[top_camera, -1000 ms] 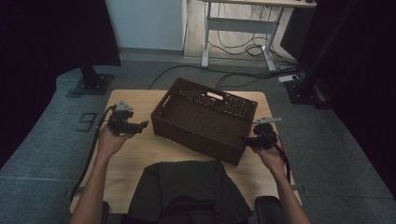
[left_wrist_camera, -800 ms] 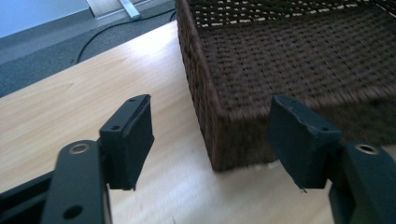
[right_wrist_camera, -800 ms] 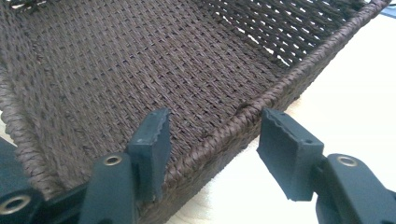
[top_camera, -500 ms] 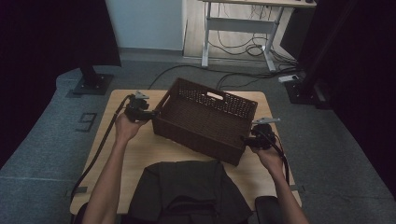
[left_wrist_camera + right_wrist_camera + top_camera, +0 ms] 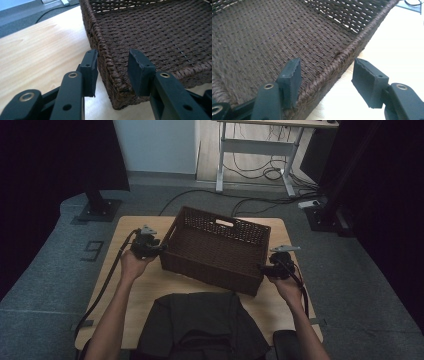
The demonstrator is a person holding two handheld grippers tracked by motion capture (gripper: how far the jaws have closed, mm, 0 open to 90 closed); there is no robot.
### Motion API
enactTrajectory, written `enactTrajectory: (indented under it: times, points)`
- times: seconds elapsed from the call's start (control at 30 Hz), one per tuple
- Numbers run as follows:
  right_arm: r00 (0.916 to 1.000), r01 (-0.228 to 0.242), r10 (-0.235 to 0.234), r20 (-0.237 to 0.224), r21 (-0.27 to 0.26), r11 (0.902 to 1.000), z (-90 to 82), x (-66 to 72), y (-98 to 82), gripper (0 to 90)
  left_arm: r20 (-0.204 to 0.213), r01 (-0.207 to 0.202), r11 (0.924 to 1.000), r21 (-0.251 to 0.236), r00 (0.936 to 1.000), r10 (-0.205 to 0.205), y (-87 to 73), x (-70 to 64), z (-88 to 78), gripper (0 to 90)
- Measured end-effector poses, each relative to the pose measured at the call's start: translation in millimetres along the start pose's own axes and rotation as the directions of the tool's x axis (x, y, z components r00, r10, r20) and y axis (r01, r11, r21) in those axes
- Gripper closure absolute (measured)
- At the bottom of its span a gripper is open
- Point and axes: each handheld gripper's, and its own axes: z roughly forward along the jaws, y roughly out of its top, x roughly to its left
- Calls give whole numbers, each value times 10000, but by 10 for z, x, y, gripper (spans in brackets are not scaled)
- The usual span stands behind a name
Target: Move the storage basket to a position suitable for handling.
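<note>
While the left tongs [image 5: 112,72] straddle the basket [image 5: 220,245] wall near its left corner, one jaw sits outside over the tabletop [image 5: 145,285] and the other inside over the woven floor. They've just been closing in on that rim, but there are still slim gaps on both sides, so the pads aren't pressing on it yet. In the high view the left tongs [image 5: 159,249] are right up against the basket's left end, with the cable trailing back along the forearm.

The right tongs [image 5: 327,80] do the same thing on the opposite wall: one jaw inside, one outside, the braided rim running between them. They're noticeably wider, having just opened a touch, with a clear gap on the outer side, so no grip there either. From above, the right tongs [image 5: 265,269] sit at the basket's right near corner.

The basket itself is dark brown wicker, empty, resting flat about mid-tabletop and turned a bit askew to the edges. A dark cloth [image 5: 200,325] lies at the near edge, just in front of the basket. Beyond the tabletop there's grey floor with cables and a desk frame [image 5: 255,150].
</note>
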Motion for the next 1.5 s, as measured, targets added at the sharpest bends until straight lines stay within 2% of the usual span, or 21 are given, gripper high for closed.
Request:
enactTrajectory:
  times: [0.1, 0.2, 0.33, 0.43, 0.53, 0.83, 1.0, 1.5]
  points:
    - [10000, -25, 25, -14, 37, 10000, 12, 14, 5, 407, -154, -146, 9998, 109, 9998, 148, -49, -51, -75, 596]
    - [9999, -65, 66, -135, 11, 10000, 23, 24, 12, 463, -231, -270, 9994, 230, 9994, 275, -101, -107, -155, 597]
    - [9992, 52, -48, -397, 95, 9999, 54, 50, 24, 532, -51, -182, 9997, 148, 9998, 182, -201, -165, -254, 600]
    - [9994, 309, -307, -156, 126, 9994, 96, 90, 27, 574, -21, -125, 9999, 116, 9999, 125, -280, -214, -339, 587]
    - [9994, 301, -300, -176, 66, 9995, 116, 112, 39, 599, -90, -177, 9998, 90, 9998, 177, -346, -256, -418, 583]
    - [9980, 588, -588, -228, -19, 9983, 123, 227, 32, 617, -342, -170, 9999, -18, 9993, 170, -529, -357, -626, 580]
    - [9967, 743, -744, -310, -42, 9972, 109, 281, 17, 621, -340, -76, 9999, -127, 9994, 71, -621, -395, -721, 578]
    - [9965, 736, -736, -400, -12, 9973, -39, 350, -120, 622, -347, -223, 9996, -154, 9992, 218, -719, -532, -840, 581]
